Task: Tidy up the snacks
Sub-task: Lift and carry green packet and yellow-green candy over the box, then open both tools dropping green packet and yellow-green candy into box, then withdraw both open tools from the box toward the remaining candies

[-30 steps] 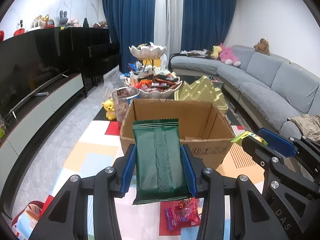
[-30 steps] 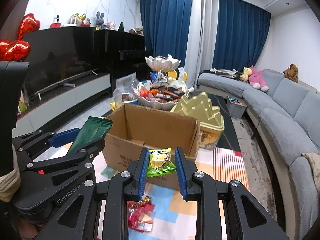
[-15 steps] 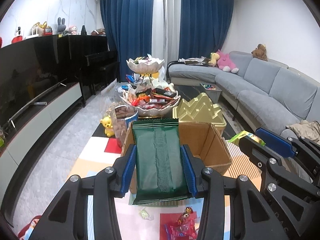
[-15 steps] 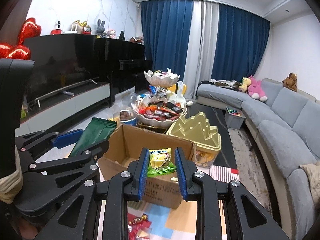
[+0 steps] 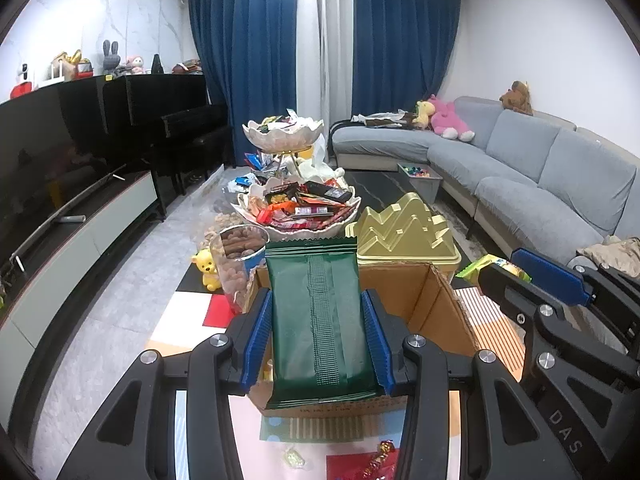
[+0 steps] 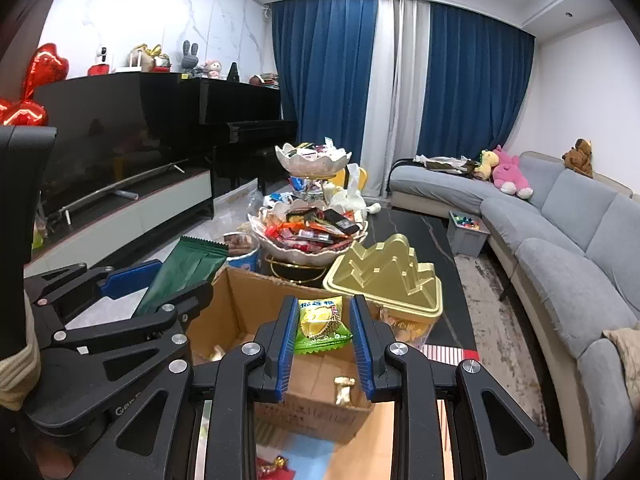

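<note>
My left gripper (image 5: 318,312) is shut on a dark green snack packet (image 5: 320,320), held flat above the near side of an open cardboard box (image 5: 440,308). My right gripper (image 6: 323,320) is shut on a small green and yellow durian snack packet (image 6: 320,322), over the same cardboard box (image 6: 248,304). Two gold-wrapped sweets (image 6: 344,388) lie inside the box. Each gripper shows in the other's view: the right gripper (image 5: 516,280) at the right edge, the left gripper (image 6: 160,284) with its green packet (image 6: 188,268) at the left.
Behind the box stand a gold mountain-shaped lid on a container (image 6: 384,276), a two-tier shell bowl stand full of snacks (image 6: 312,232), and a tub of nuts (image 5: 240,252). Loose red sweets (image 5: 376,460) lie on the colourful mat. A grey sofa (image 5: 540,184) runs along the right.
Both grippers have risen and moved forward with their packets, from in front of the box to over it. The box now sits lower and nearer in both views. Both grips are unchanged.
</note>
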